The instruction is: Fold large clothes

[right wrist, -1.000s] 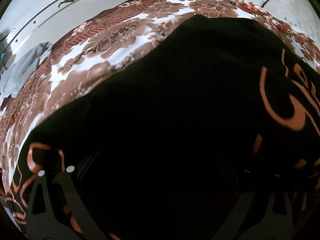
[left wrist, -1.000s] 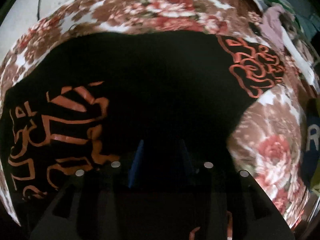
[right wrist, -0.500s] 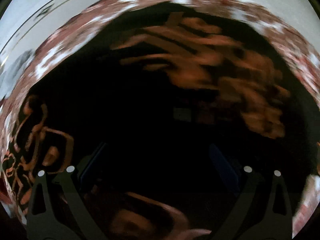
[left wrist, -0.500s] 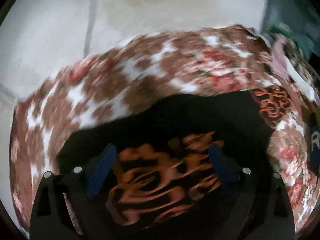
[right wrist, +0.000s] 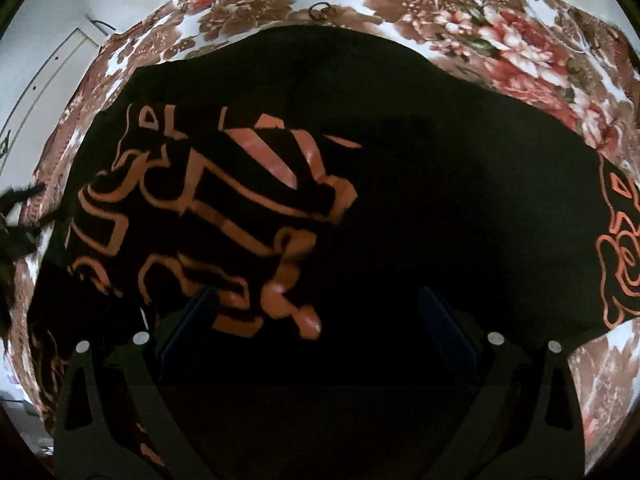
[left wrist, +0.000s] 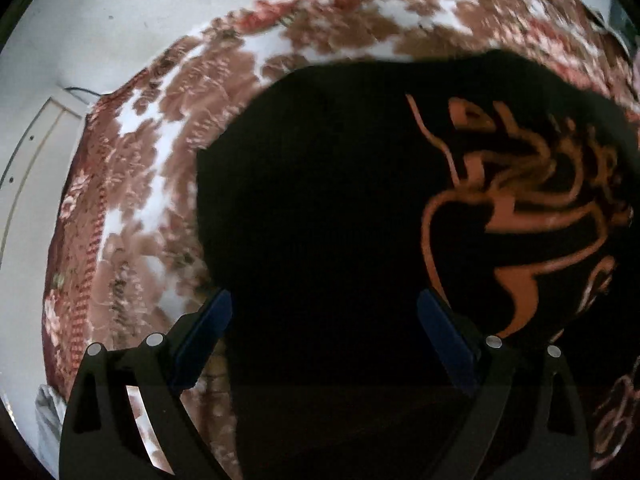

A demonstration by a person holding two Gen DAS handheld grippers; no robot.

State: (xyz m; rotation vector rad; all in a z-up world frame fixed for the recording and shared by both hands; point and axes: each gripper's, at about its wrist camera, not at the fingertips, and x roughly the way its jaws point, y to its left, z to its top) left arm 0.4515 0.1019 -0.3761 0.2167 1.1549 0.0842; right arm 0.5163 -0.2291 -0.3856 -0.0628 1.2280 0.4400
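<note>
Garment, one black piece, lies on one floral bedspread; both grippers' jaws spread wide.

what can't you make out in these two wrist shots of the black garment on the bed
- Left wrist: the black garment's near edge, hidden behind the open left gripper.
- Left wrist: the orange print, smeared by motion blur.
- Right wrist: the garment's folds, lost in dark fabric beneath the open right gripper.
- Both: the floral bedspread, cut off by the frame edges.
</note>
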